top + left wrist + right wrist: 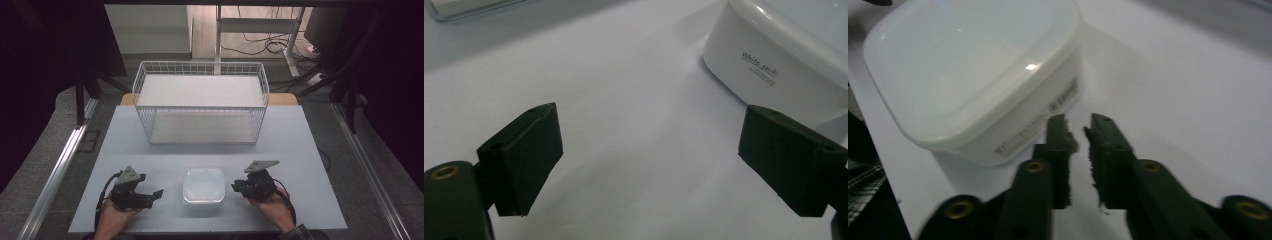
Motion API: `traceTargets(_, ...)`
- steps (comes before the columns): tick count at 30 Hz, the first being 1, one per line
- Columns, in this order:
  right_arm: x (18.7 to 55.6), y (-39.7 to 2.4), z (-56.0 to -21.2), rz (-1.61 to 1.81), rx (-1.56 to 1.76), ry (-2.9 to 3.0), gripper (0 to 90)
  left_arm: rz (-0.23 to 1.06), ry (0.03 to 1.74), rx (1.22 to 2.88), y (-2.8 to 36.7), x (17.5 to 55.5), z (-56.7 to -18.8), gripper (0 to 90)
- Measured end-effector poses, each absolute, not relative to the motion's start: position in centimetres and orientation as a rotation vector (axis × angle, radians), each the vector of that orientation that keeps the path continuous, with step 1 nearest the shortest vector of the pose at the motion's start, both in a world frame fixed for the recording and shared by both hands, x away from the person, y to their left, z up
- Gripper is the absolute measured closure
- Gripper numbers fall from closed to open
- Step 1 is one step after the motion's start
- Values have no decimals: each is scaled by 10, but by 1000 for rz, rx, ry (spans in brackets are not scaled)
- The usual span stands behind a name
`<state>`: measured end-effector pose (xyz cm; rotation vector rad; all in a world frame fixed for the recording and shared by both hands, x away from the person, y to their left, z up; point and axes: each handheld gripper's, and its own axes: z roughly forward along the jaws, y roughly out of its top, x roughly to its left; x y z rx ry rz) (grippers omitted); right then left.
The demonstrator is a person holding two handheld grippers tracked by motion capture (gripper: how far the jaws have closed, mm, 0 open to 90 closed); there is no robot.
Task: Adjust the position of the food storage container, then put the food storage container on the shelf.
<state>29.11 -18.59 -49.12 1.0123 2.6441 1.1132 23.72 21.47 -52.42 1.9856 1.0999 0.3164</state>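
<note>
Two grippers are flanking one white lidded container at the near edge of the table, so the work is looking barely begun: nothing is being held yet. Left gripper is waiting with jaws wide apart beside the box, touching nothing. Right gripper is sitting just beside its other side, jaws a narrow slit apart, gripping nothing. Farther back, one white wire basket is standing empty, probably the destination.
</note>
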Motion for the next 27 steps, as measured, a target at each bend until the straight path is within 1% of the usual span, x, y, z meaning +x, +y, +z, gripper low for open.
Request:
traceTargets(1, 290, -191, -492, 1097, 1004, 2615, 645, 315, 1097, 1988, 214, 237, -524, 99)
traceTargets(4, 289, -198, -494, 1091, 978, 2578, 525, 310, 1085, 1990, 214, 237, -524, 86)
traceTargets(5, 289, -200, -494, 1086, 973, 2567, 466, 304, 1081, 1987, 214, 237, -524, 81)
traceTargets(6, 289, -201, -495, 1096, 957, 2554, 401, 301, 1079, 1983, 214, 237, -524, 78)
traceTargets(8, 290, -203, -497, 1114, 934, 2535, 230, 296, 1074, 1979, 214, 237, -524, 74)
traceTargets(9, 291, -203, -498, 1109, 926, 2528, 179, 299, 1075, 1979, 214, 237, -524, 71)
traceTargets(12, 291, -203, -502, 1076, 914, 2521, 81, 320, 1076, 1994, 214, 237, -526, 60)
traceTargets(16, 291, -201, -505, 1056, 904, 2544, 43, 334, 1071, 2001, 213, 237, -528, 50)
traceTargets(19, 291, -201, -505, 1076, 908, 2541, 35, 356, 1059, 1994, 213, 237, -528, 45)
traceTargets(27, 291, -202, -501, 1120, 892, 2534, 27, 330, 1043, 1964, 212, 238, -527, 33)
